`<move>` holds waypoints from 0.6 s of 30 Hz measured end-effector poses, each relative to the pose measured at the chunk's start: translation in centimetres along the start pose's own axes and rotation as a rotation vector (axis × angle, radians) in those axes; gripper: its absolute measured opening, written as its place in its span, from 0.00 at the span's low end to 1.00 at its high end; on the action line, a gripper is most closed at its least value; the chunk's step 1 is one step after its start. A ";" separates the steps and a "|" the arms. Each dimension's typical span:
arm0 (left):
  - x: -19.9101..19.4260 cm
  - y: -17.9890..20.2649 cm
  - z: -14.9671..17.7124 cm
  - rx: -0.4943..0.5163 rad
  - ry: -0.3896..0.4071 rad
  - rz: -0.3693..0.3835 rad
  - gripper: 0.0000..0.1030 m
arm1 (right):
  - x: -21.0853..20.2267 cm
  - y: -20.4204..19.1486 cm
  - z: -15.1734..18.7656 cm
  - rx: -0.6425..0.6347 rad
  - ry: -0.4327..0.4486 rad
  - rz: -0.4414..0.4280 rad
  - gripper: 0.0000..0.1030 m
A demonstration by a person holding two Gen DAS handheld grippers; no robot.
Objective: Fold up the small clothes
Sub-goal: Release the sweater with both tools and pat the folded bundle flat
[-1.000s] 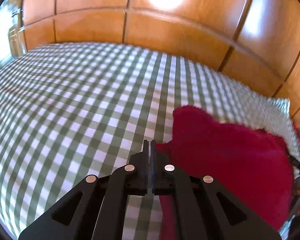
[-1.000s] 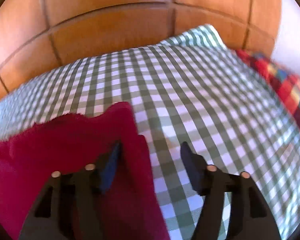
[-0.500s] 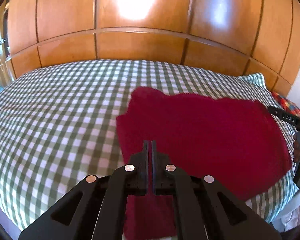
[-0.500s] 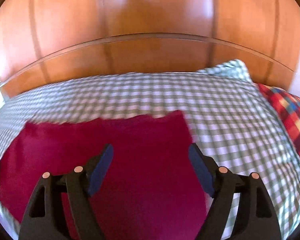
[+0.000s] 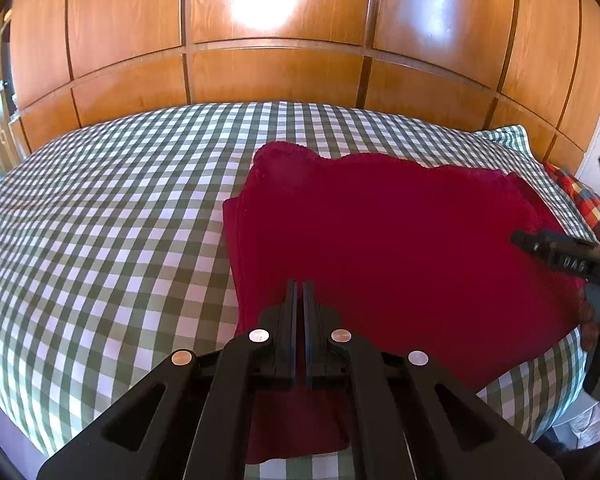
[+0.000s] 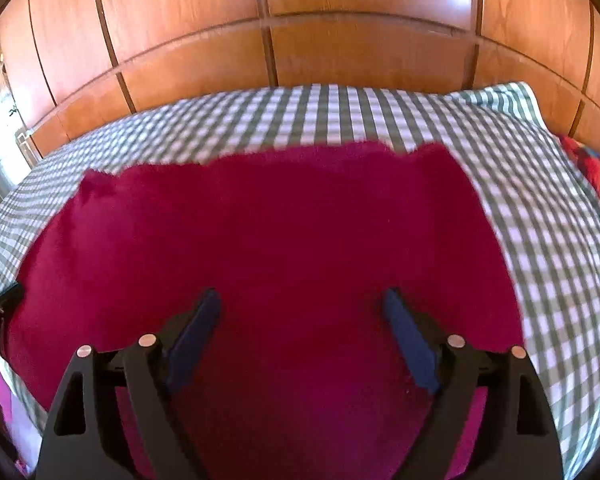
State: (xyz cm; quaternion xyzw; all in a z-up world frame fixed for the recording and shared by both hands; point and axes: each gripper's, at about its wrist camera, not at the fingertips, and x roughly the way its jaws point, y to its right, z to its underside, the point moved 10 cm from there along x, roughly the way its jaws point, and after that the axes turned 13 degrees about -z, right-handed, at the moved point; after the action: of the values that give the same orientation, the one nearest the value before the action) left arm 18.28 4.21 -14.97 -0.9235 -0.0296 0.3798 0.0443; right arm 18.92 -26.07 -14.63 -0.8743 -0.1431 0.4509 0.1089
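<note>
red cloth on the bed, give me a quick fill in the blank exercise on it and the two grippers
1. The red cloth lies on a green-and-white ____ bedspread.
2. The left gripper has its jaws ____.
3. The right gripper has its jaws ____, above the cloth.
4. Behind the bed stand panels of ____.

Missing words: checked; shut; open; wood

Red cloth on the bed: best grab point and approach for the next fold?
Probably the far left corner of the red cloth, where it bulges slightly off the checked sheet. Come from the left, fingers straddling that raised edge. Left gripper must open first; right gripper is open.
</note>
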 end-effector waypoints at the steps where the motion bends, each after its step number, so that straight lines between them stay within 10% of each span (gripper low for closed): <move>1: 0.0 0.0 0.0 0.001 0.000 0.000 0.00 | 0.1 0.0 0.2 -0.011 0.011 0.006 0.84; 7: 0.1 0.0 0.2 0.004 -0.003 -0.005 0.01 | 0.2 -0.1 0.8 -0.052 0.070 0.038 0.87; 11: -0.4 0.6 0.2 -0.007 0.005 0.045 0.51 | 0.1 0.0 0.7 -0.055 0.088 0.030 0.87; 18: -0.7 1.2 0.3 0.021 0.032 0.025 0.57 | 0.0 -0.1 0.7 -0.059 0.102 0.028 0.87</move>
State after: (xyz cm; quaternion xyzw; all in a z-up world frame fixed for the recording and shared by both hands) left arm 17.62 2.93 -14.83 -0.9294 -0.0132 0.3656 0.0499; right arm 18.37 -25.95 -15.04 -0.9008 -0.1383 0.4030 0.0838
